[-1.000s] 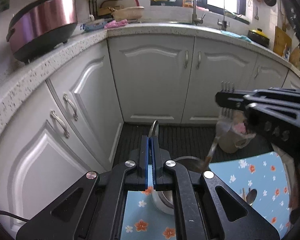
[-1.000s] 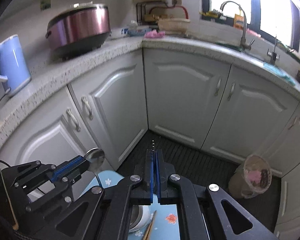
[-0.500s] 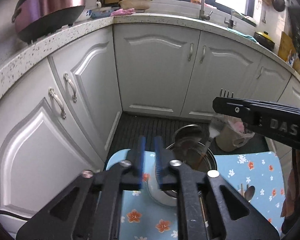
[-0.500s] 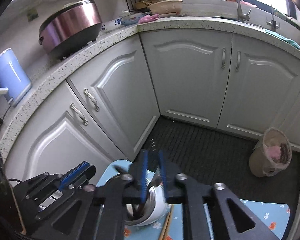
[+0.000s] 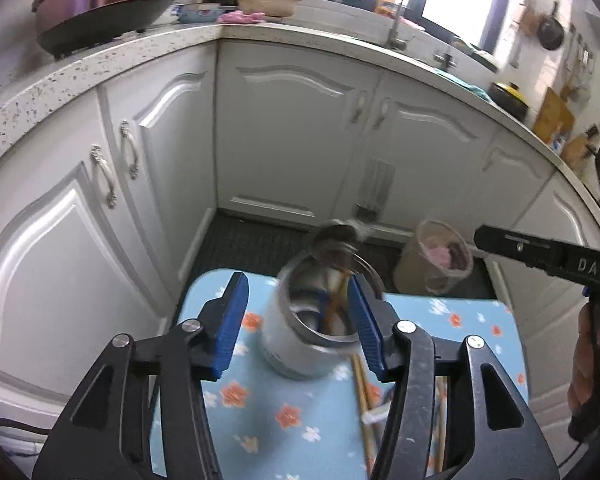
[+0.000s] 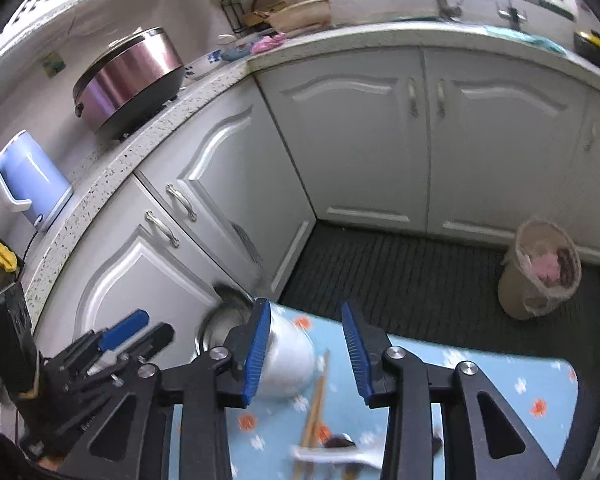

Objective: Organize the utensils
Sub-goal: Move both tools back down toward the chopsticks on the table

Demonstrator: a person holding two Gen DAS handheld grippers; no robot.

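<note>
Motion blur smears the utensils standing in the round stainless-steel utensil cup (image 5: 312,320): a spoon bowl and fork tines read, the rest doesn't. Cup sits at the far left edge of the blue floral-cloth tabletop (image 5: 460,320). Left tool (image 5: 296,320) jaws opening, straddling the cup, pads clear of it. Right tool (image 6: 305,350) jaws opening, nothing gripped. Wooden chopsticks (image 6: 315,408) and a blurred white spoon (image 6: 336,456) lie partly hidden behind the tool frames.

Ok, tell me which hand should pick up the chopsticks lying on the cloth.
Right. The right claw, opening with nothing gripped, frames the chopsticks on the cloth between its fingers; the left claw, also opening and empty, faces the cup instead.
</note>
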